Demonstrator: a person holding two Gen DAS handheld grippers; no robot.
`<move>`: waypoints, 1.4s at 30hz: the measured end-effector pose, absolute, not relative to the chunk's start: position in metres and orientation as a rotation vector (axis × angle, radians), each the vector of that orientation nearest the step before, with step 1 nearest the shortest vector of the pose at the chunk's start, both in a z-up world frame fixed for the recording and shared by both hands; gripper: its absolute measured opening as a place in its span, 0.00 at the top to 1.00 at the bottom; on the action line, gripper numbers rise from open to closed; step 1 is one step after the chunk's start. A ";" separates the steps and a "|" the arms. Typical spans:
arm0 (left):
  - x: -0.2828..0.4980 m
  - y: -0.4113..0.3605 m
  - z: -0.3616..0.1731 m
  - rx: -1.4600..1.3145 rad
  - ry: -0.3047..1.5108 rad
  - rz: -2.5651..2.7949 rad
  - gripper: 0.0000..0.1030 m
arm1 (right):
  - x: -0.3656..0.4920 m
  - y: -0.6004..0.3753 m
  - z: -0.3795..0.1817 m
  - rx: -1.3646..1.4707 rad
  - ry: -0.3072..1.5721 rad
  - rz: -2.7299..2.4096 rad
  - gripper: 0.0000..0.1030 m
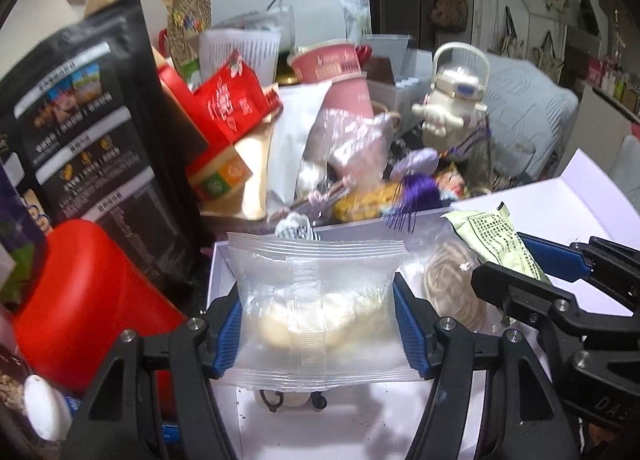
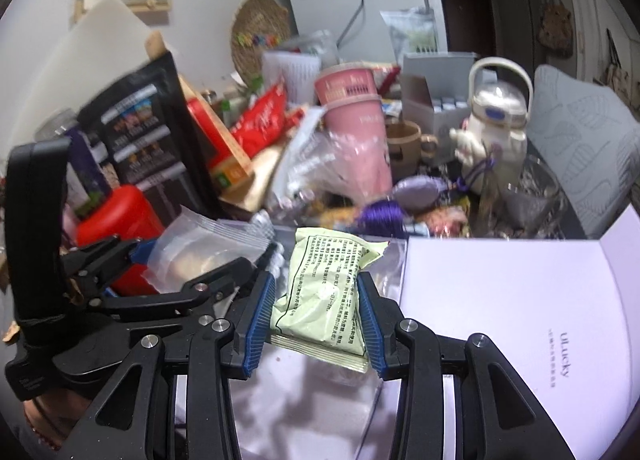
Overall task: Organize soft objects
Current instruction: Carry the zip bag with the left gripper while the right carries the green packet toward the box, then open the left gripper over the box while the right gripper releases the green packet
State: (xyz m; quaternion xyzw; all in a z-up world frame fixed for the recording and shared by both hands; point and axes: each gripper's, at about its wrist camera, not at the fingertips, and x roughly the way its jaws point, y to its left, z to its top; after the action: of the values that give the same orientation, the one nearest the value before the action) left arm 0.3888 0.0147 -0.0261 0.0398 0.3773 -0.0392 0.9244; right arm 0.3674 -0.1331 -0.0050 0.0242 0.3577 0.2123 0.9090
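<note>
A: Both sets of jaws are clamping. We are gripping a clear snack packet [image 1: 320,308] in the left gripper [image 1: 320,324], blue pads pressing its two side edges, and a pale green sachet [image 2: 320,296] in the right gripper [image 2: 316,320], pinched the same way.

B: Where are the two packets lying relative to the target?

A: We are holding both above the open white box [image 1: 224,260]. In the left wrist view the box floor is showing directly under the clear packet; in the right wrist view the sachet is hanging over the box edge, with the raised white lid [image 2: 520,300] just to its right.

B: Orientation of the long axes?

A: Each packet is running along the fingers, sealed ends fore and aft. The left gripper appears nearer the box interior, so we are judging it the first to release; a bagged round item [image 1: 448,284] is already occupying the box beside it, between the two grippers.
</note>
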 end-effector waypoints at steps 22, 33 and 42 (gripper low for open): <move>0.403 0.016 -0.045 0.057 0.914 -0.016 0.32 | 0.382 -0.134 -0.030 0.032 0.852 0.395 0.45; 0.379 0.012 -0.010 0.044 0.831 -0.021 0.22 | 0.355 -0.146 0.011 0.054 0.779 0.358 0.40; 0.346 0.005 0.043 0.026 0.740 -0.075 0.22 | 0.324 -0.158 0.058 0.045 0.706 0.321 0.40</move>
State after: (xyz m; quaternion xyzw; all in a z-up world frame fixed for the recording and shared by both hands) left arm 0.3460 0.0053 0.0428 0.0127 0.3615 -0.0367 0.9316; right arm 0.3237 -0.1575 0.0584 0.0221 0.3441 0.1564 0.9255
